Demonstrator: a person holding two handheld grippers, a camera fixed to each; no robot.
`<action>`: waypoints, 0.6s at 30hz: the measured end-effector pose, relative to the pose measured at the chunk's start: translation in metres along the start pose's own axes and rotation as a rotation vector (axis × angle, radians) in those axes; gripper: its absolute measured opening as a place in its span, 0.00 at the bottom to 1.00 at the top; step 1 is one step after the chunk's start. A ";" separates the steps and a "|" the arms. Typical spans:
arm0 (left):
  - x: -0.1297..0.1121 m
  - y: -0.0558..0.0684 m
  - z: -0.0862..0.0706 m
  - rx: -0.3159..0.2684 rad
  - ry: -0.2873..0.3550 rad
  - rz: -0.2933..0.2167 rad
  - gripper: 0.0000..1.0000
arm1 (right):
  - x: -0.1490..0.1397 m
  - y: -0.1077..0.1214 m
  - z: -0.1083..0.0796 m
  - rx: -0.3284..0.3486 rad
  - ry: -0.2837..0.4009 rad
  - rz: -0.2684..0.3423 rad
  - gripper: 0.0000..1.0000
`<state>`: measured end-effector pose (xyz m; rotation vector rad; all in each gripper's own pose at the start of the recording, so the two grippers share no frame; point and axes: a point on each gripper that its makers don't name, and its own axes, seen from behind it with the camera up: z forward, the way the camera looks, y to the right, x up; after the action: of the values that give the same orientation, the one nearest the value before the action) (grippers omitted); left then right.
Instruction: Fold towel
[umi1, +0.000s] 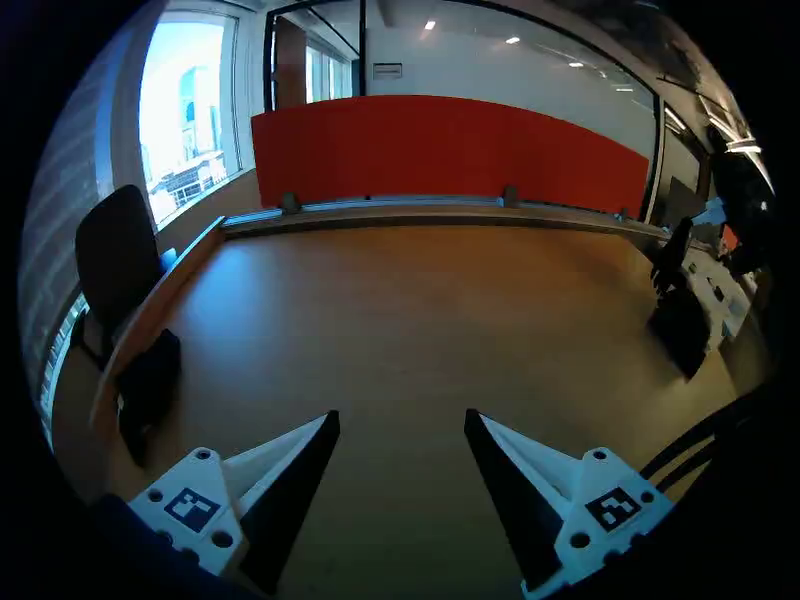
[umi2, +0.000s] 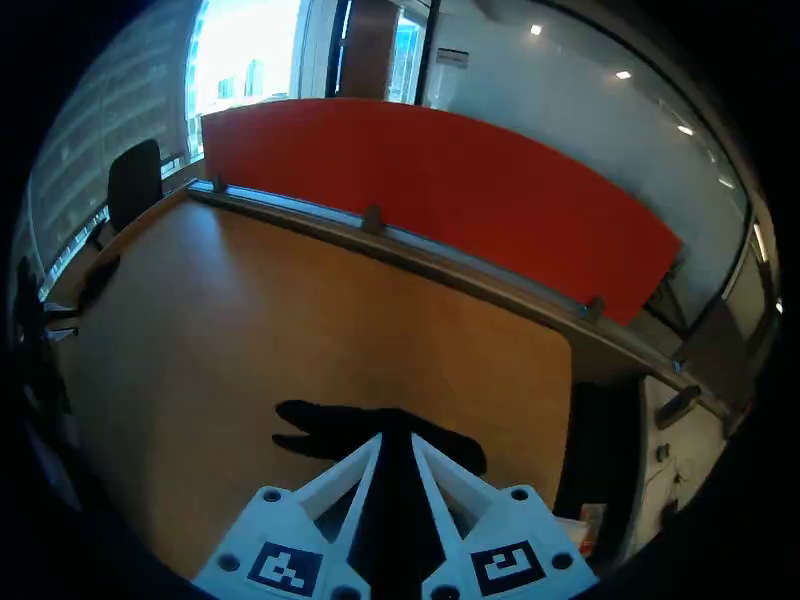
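Close under the right gripper view's lens, the right gripper (umi2: 397, 437) has its two white fingers drawn almost together, with dark cloth running up between them. I take it as clenched on the towel (umi2: 320, 422), though the cloth is so dark that the pinch itself is hard to make out. The towel lies on the wooden desk (umi2: 250, 300) just ahead of the fingertips, a low black shape spread to both sides of them, ragged on its left end and rounder on its right. It reads as a bunched heap, not a flat sheet, and no crease or squared edge can be told. In the left gripper view the left gripper (umi1: 401, 414) is released, its fingers spread wide over bare desk with nothing between them. A red divider (umi1: 450, 150) stands along the far edge, and a chair (umi1: 115, 255) is off to one side. By my reading the folding has hardly started: one grip is taken, the other claw is idle, and no neat fold shows. What seems left is to lay the cloth flat, take a second hold with the left gripper, and bring one edge over onto the other.
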<state>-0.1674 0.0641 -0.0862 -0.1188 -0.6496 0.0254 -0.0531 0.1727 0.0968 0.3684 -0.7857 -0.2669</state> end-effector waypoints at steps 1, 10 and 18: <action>0.001 0.001 0.000 -0.001 0.000 0.001 0.93 | -0.002 0.000 -0.001 0.000 -0.002 0.001 0.05; 0.003 0.009 0.004 -0.016 0.003 0.007 0.93 | -0.023 -0.001 -0.009 0.003 -0.021 0.019 0.05; 0.003 0.010 0.003 -0.023 0.005 0.009 0.93 | -0.051 -0.001 -0.020 -0.009 -0.049 0.029 0.05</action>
<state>-0.1663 0.0746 -0.0833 -0.1445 -0.6445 0.0266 -0.0732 0.1950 0.0514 0.3425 -0.8372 -0.2534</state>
